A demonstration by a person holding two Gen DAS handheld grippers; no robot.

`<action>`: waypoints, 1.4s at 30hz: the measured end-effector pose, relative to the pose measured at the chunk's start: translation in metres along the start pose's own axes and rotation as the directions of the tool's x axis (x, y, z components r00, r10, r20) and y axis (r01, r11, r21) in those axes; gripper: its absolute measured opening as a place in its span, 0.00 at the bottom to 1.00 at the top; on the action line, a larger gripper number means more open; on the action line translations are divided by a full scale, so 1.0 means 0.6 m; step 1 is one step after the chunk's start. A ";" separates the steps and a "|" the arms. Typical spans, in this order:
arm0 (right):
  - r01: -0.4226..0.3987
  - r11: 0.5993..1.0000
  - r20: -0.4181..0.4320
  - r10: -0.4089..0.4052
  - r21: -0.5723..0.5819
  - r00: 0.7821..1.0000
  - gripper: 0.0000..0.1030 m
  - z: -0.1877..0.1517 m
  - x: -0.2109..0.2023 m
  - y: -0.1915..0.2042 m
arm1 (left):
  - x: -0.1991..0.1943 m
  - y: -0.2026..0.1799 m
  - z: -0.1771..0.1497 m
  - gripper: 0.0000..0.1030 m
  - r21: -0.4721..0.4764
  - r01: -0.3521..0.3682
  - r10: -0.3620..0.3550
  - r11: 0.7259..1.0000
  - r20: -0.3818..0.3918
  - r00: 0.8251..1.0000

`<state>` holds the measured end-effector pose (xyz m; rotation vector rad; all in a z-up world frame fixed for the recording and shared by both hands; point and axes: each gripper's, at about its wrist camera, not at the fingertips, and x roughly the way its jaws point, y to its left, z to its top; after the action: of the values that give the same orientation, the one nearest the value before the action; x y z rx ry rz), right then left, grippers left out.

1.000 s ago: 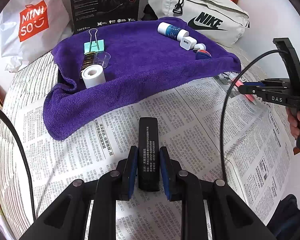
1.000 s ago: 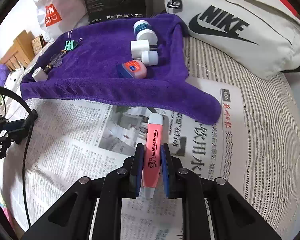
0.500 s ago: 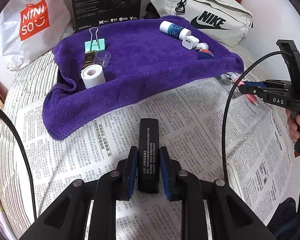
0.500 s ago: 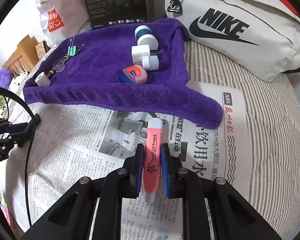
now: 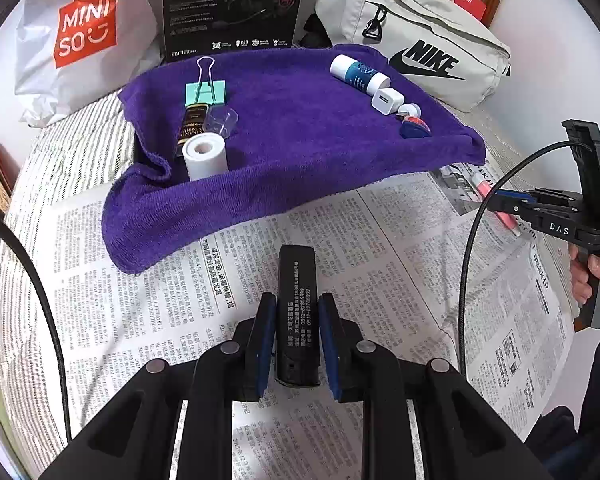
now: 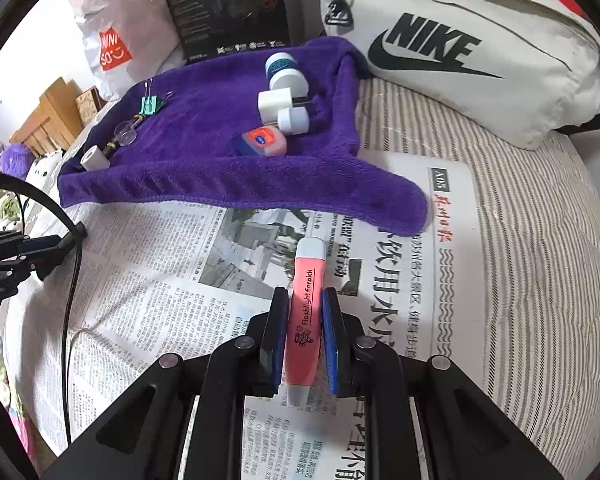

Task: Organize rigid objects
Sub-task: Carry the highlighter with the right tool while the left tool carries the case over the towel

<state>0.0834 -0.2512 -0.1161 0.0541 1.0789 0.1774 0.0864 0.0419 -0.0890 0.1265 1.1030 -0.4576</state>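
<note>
Pinching the black lighter (image 5: 296,312) over the newspaper (image 5: 380,256), the left claw (image 5: 295,344) could let it slip out short of the purple towel (image 5: 300,136); the right claw (image 6: 305,336) clamps the pink flashlight pen (image 6: 306,308), likewise unplaced.

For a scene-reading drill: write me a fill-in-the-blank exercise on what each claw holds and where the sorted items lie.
1. The left claw is shut on a ____ bar with white print.
2. The right claw grips a pink tube with a ____ cap.
3. The sorted items lie on a ____ towel.
4. The green binder clip lies on the towel's ____ side in the left wrist view.

Missing words: black; white; purple; left
</note>
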 end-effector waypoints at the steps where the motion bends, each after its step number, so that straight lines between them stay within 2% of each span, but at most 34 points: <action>1: -0.003 1.000 -0.001 0.003 0.003 1.000 0.16 -0.001 -0.001 -0.001 | -0.002 0.000 0.000 0.20 0.002 0.000 0.000 1.000 0.002 1.000; 5: -0.027 1.000 0.002 0.027 0.002 1.000 0.16 0.002 -0.003 0.002 | -0.003 -0.003 0.002 0.21 0.009 0.008 -0.008 1.000 0.004 1.000; 11: -0.039 0.999 -0.009 0.039 -0.020 0.999 0.16 0.002 0.001 0.013 | 0.021 -0.003 0.000 0.21 0.009 -0.029 0.029 1.000 -0.035 0.999; 15: -0.040 0.999 -0.021 0.039 -0.033 0.999 0.16 -0.001 0.007 0.020 | 0.025 -0.022 -0.005 0.22 0.079 -0.110 0.114 0.991 -0.047 0.992; 17: -0.035 0.999 -0.023 0.034 -0.041 0.999 0.17 -0.003 0.011 0.022 | 0.026 -0.026 -0.004 0.22 0.091 -0.125 0.129 0.988 -0.040 0.991; 21: -0.019 0.998 -0.018 0.018 -0.055 1.000 0.17 -0.001 0.012 0.029 | 0.026 -0.024 -0.001 0.20 0.087 -0.114 0.118 0.990 -0.038 0.992; 25: -0.037 0.998 -0.008 0.036 -0.053 0.999 0.16 0.003 0.003 0.030 | 0.013 -0.012 -0.003 0.20 0.029 -0.019 0.019 0.999 -0.012 1.000; 27: -0.038 0.998 0.002 0.038 -0.058 0.999 0.16 0.006 -0.007 0.032 | 0.008 -0.013 -0.002 0.20 0.023 -0.008 0.008 1.000 0.001 1.000; 32: -0.050 0.995 0.006 0.051 -0.089 0.999 0.16 0.019 -0.016 0.043 | -0.001 -0.016 0.010 0.20 0.028 -0.018 0.018 0.999 0.015 1.000; 35: -0.100 0.991 0.011 0.101 -0.090 0.995 0.16 0.031 -0.017 0.048 | -0.012 -0.013 0.024 0.20 0.025 -0.033 0.032 0.999 0.033 0.999; 42: -0.103 0.987 0.036 0.108 -0.125 0.993 0.16 0.066 -0.022 0.071 | -0.031 -0.002 0.060 0.20 0.033 -0.037 0.035 0.999 0.071 0.997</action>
<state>0.1074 -0.2100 -0.0804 0.0047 1.0212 0.3367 0.1088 0.0349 -0.0559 0.1594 1.0224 -0.4457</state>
